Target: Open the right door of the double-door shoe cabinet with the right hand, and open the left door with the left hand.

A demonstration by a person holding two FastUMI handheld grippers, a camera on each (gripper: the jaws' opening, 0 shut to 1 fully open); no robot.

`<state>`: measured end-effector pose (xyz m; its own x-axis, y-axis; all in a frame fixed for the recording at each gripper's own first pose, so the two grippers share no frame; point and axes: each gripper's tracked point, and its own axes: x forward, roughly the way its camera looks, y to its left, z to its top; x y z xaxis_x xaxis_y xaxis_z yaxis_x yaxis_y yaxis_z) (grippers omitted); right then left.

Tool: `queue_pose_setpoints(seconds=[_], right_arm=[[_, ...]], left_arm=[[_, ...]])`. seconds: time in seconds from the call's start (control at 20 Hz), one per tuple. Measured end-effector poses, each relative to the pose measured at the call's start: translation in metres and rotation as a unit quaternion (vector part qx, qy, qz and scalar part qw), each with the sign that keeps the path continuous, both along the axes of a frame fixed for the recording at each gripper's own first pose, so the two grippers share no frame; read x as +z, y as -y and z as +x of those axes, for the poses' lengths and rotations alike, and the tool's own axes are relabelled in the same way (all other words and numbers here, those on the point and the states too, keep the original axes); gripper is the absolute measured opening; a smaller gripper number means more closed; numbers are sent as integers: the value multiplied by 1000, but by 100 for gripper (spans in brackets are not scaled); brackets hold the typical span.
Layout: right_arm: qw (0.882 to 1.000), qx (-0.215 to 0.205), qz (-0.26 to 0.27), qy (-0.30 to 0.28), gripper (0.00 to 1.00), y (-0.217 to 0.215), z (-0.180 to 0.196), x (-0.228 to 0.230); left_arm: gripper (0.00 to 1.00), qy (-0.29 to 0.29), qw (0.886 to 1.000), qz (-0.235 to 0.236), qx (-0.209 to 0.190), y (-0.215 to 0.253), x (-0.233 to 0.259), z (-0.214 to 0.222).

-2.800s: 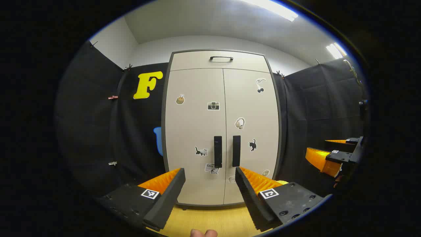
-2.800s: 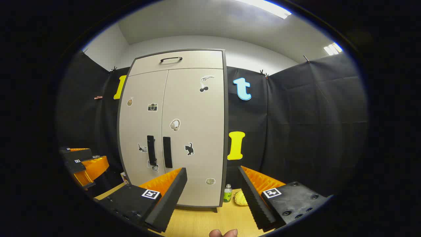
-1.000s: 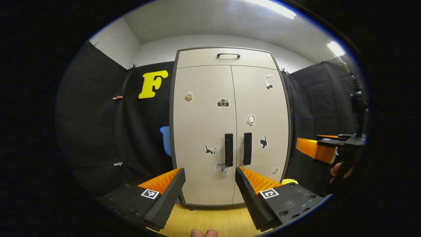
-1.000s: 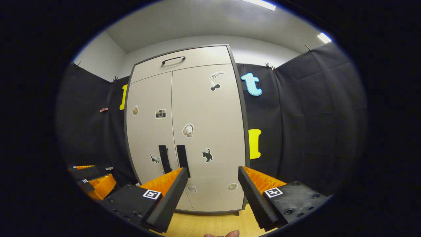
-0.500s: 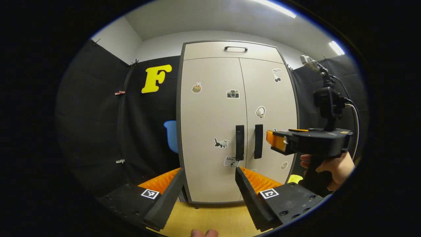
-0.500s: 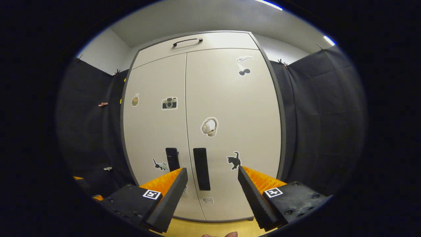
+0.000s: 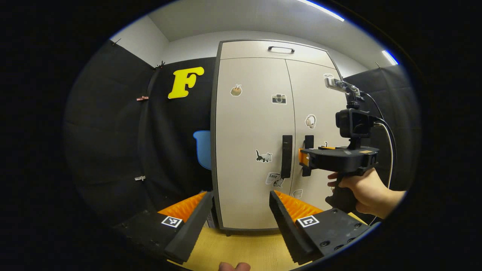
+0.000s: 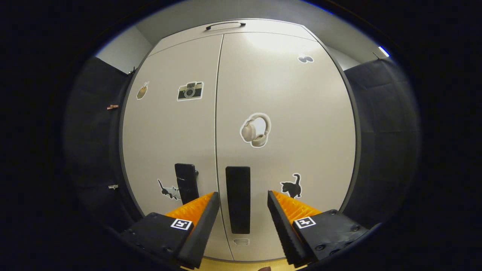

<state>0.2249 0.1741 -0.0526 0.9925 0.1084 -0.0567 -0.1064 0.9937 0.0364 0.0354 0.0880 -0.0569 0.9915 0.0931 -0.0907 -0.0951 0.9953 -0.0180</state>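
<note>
Progress: both doors of the shoe cabinet (image 7: 263, 113) are closed, flush along the centre seam; by my reading neither half of the task is done, and the right-hand approach is nearly finished.
Right door (image 8: 286, 113): shut, facing the right gripper view; its black vertical handle (image 8: 238, 199) stands just beside the seam.
Right gripper (image 8: 241, 210): fingers spread wide, holding nothing; the handle stands in the gap between them. Whether either finger touches it I cannot tell. In the left gripper view this gripper (image 7: 305, 158) reaches the handle, held by a hand (image 7: 361, 192).
Left door (image 7: 252, 124): shut; its handle (image 7: 287, 156) is untouched.
Left gripper (image 7: 241, 205): fingers spread wide, empty, well back from the cabinet above the wooden table (image 7: 241, 248).
Left to do: close on the right handle and pull, then the same on the left.
</note>
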Motion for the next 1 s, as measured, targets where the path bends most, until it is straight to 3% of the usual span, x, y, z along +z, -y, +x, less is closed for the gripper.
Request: queue_pose_setpoints(seconds=[0.15, 0.25, 0.3, 0.55, 0.65, 0.7, 0.8, 1.0], right_arm=[[1000, 1, 4, -12, 78, -6, 9, -11], [1000, -4, 1, -17, 52, -4, 15, -15], [1000, -6, -1, -27, 48, -3, 14, -18], [1000, -21, -17, -11, 42, -4, 19, -8], [999, -23, -18, -13, 30, -3, 13, -18], [1000, -18, -10, -15, 30, -4, 17, -18], [1000, 0, 8, -24, 19, -4, 13, -18], [999, 31, 14, -17, 13, -1, -7, -15]], left_arm=[[95, -1, 1000, -3, 2, -1, -3, -1], [95, -2, 1000, -3, 3, -2, -4, -3], [95, -2, 1000, -3, 4, -3, -6, -4], [95, -5, 1000, -7, 13, -5, -9, -11], [95, -5, 1000, -7, 17, -6, -8, -16], [95, -4, 1000, -8, 18, -5, -6, -19], [95, -3, 1000, -6, 19, -4, -4, -26], [95, -2, 1000, -2, 26, -6, -3, -35]])
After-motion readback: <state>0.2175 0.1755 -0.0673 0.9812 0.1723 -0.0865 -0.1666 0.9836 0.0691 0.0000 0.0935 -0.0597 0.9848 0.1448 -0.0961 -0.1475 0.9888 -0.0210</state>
